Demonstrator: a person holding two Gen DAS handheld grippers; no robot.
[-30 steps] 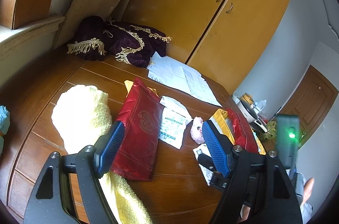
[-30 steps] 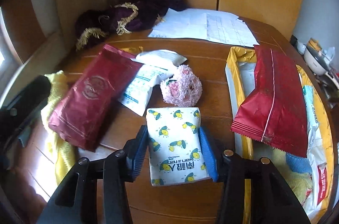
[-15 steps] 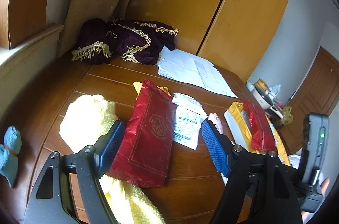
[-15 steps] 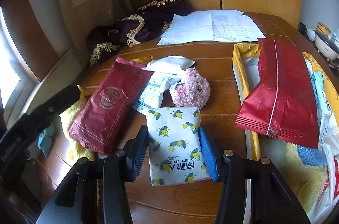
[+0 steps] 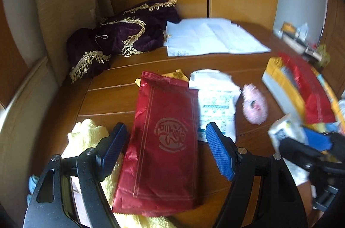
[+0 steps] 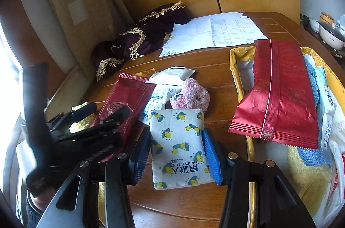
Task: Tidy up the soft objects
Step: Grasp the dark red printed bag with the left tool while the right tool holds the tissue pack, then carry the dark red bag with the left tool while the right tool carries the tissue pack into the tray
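On the far left a fluffy yellow towel lies bunched on the brown wooden table. Since the picture before, the left wrist view has swung round to the right, so the towel now sits lower and the long red packet fills the middle. The left gripper has its two blue ribbed fingers spread wide, one on each side of the red packet. They float above it and grip nothing. The packet is shiny and crinkly, flat and long, with a round faded stamp on it. It lies partly on the towel.

Behind, in the corner, a dark purple velvet cloth with gold fringe is heaped up. White sheets of paper lie flat beside it.

Next to the red packet is a thin white pouch with green print. Just right of it sits a round, fuzzy pink ball.

The right gripper pinches a small soft tissue pack by its two sides. The pack is white with little yellow lemons and green leaves, and it looks puffy like a tiny pillow. It is held above the table, just in front of the pink ball, the same as half a second ago.

On the right a yellow bag lies open. A second shiny red packet with a zigzag edge rests across it, over a blue cloth and another yellow towel.
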